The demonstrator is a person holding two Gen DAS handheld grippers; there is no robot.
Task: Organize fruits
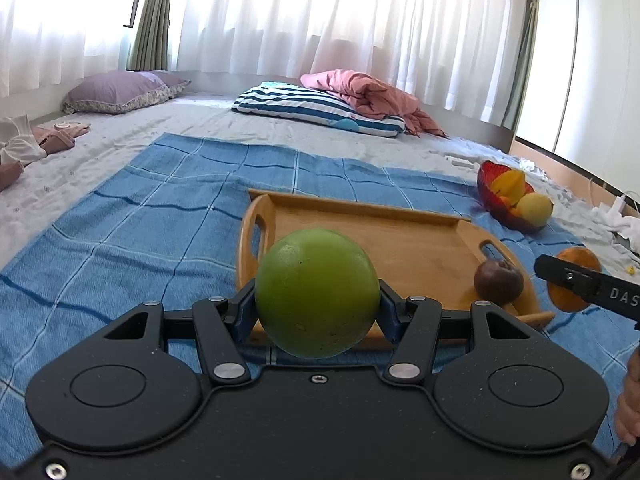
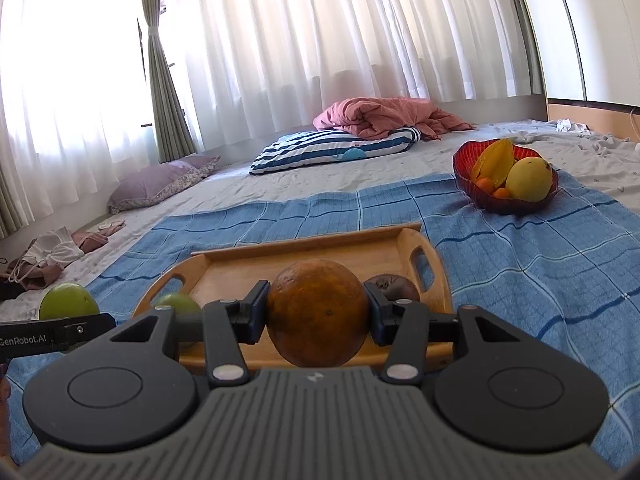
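Observation:
My left gripper (image 1: 318,300) is shut on a large green fruit (image 1: 317,292) and holds it over the near edge of the wooden tray (image 1: 400,240). My right gripper (image 2: 316,312) is shut on a brownish orange fruit (image 2: 318,312) above the tray (image 2: 304,256). The orange also shows at the right in the left wrist view (image 1: 576,278). A dark purple fruit (image 1: 498,282) lies in the tray's right corner; it also shows in the right wrist view (image 2: 394,286). Another green fruit (image 2: 178,306) sits by the tray's left handle. The held green fruit (image 2: 68,302) shows at the left.
A red bowl (image 2: 466,184) with a yellow mango, starfruit and small oranges stands at the far right on the blue checked cloth (image 2: 520,264). Striped pillow (image 1: 316,108), pink blanket (image 1: 372,96) and purple pillow (image 1: 116,92) lie farther back on the bed.

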